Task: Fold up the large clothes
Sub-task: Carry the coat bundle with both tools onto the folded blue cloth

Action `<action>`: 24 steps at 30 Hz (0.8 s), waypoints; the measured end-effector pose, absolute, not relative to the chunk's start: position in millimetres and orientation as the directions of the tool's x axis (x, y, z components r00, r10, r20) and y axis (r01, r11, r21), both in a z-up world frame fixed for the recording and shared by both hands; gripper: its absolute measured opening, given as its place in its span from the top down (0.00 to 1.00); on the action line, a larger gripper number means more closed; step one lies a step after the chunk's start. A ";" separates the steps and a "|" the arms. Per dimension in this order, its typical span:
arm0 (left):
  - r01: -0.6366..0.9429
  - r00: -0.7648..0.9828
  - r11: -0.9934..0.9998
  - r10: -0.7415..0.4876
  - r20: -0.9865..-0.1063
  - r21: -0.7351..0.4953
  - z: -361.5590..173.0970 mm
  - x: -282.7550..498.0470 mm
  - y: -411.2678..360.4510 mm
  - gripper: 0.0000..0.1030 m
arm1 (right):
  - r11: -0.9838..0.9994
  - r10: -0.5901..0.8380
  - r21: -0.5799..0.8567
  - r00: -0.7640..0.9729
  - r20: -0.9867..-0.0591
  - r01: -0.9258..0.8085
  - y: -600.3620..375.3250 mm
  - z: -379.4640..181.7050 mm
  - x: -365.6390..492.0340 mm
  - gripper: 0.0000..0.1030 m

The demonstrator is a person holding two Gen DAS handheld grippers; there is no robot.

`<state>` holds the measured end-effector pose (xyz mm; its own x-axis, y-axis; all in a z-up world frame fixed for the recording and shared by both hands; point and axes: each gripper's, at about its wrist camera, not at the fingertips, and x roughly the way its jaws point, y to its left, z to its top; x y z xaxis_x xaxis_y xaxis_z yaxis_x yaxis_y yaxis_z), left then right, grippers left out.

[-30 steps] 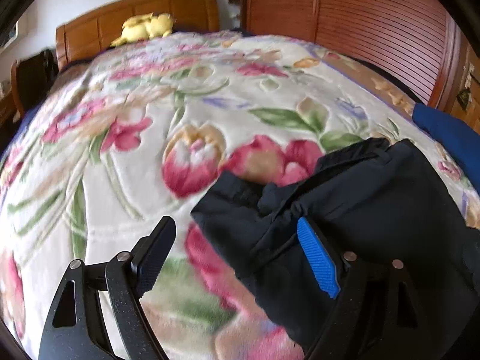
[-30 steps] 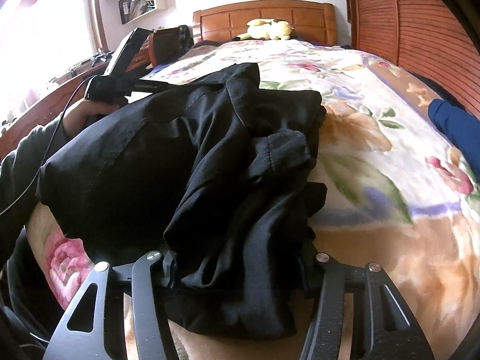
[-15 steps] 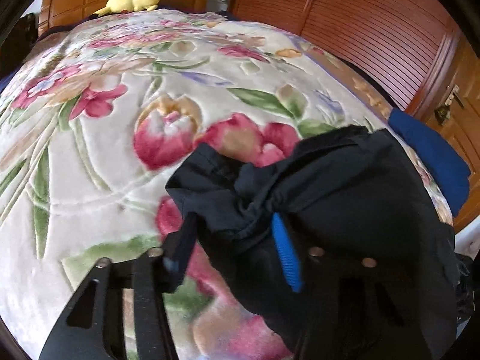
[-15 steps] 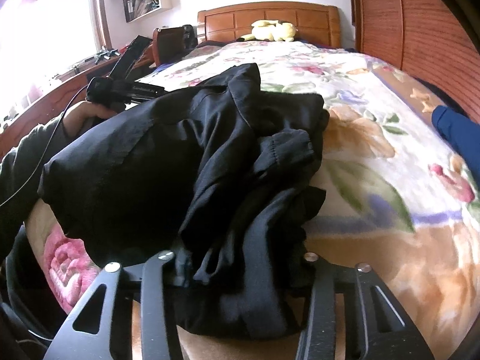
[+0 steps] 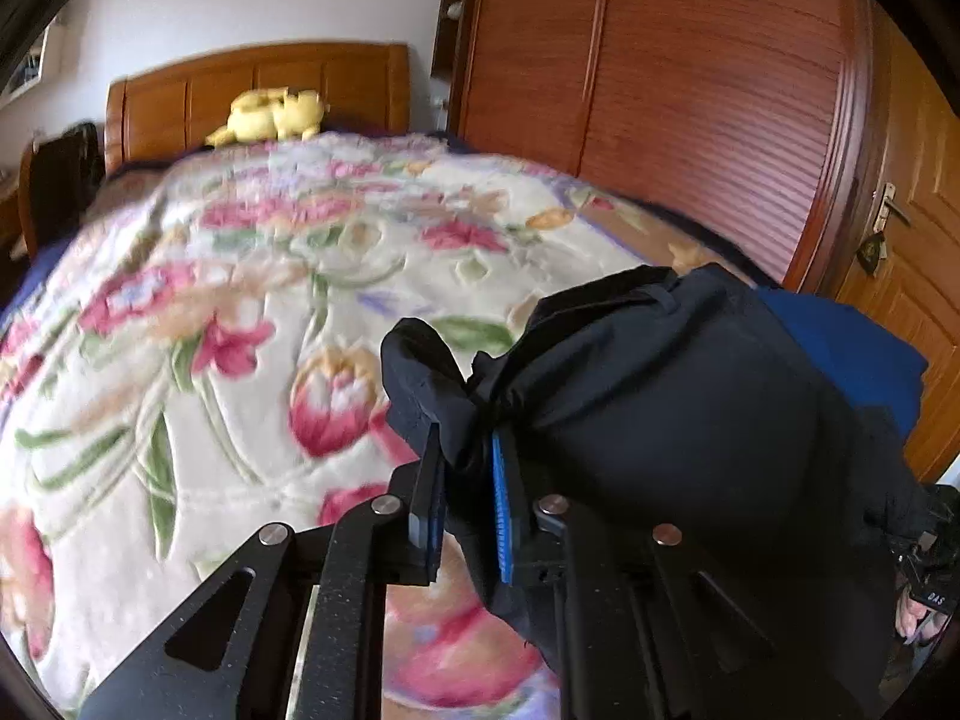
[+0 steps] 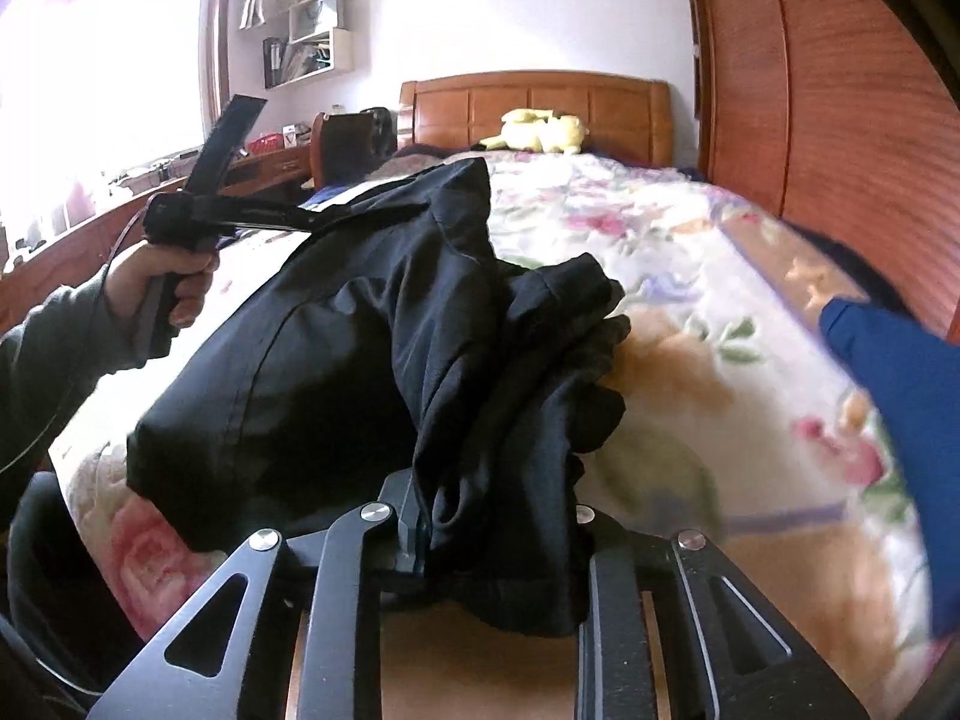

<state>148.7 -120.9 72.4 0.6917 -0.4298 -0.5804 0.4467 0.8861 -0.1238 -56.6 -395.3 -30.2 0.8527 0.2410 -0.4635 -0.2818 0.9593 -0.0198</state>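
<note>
A large black garment [image 5: 672,396] hangs bunched above the floral bed cover [image 5: 240,324]. My left gripper [image 5: 468,480] is shut on a gathered edge of it, cloth pinched between the blue pads. In the right wrist view the same garment [image 6: 372,348] stretches from my right gripper [image 6: 492,528], which is shut on a thick fold, up to the left gripper [image 6: 318,213] held in a hand at the left. The right gripper's fingertips are hidden by cloth.
A blue garment [image 6: 900,396] lies at the bed's right edge, also in the left wrist view [image 5: 852,360]. A yellow plush toy [image 5: 270,117] sits by the wooden headboard [image 6: 534,105]. A wooden wardrobe [image 5: 690,90] stands on the right, a desk [image 6: 120,210] on the left.
My left gripper closed on the garment's edge and lifted it off the bed. My right gripper closed tighter on its fold and rose too.
</note>
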 end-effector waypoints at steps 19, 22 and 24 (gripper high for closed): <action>0.660 0.658 0.748 -0.619 -0.428 -0.068 188.3 155.2 -402.0 0.87 | 0.948 -0.208 -0.303 0.908 -0.363 0.096 -577.5 88.4 -119.7 0.80; 0.712 0.621 0.701 -0.656 -0.428 -0.041 194.9 150.5 -465.5 0.87 | 0.924 -0.314 -0.330 0.874 -0.371 0.192 -618.4 96.5 -133.9 0.80; 0.734 0.598 0.678 -0.677 -0.429 -0.046 193.3 149.4 -498.3 0.87 | 0.914 -0.365 -0.324 0.848 -0.384 0.246 -643.8 96.2 -139.9 0.80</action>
<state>149.4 -498.3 193.3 0.5980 -0.6768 -0.4294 0.7338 0.6778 -0.0462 -139.9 -643.8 96.2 0.8481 -0.3647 -0.3843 0.2462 0.9136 -0.3236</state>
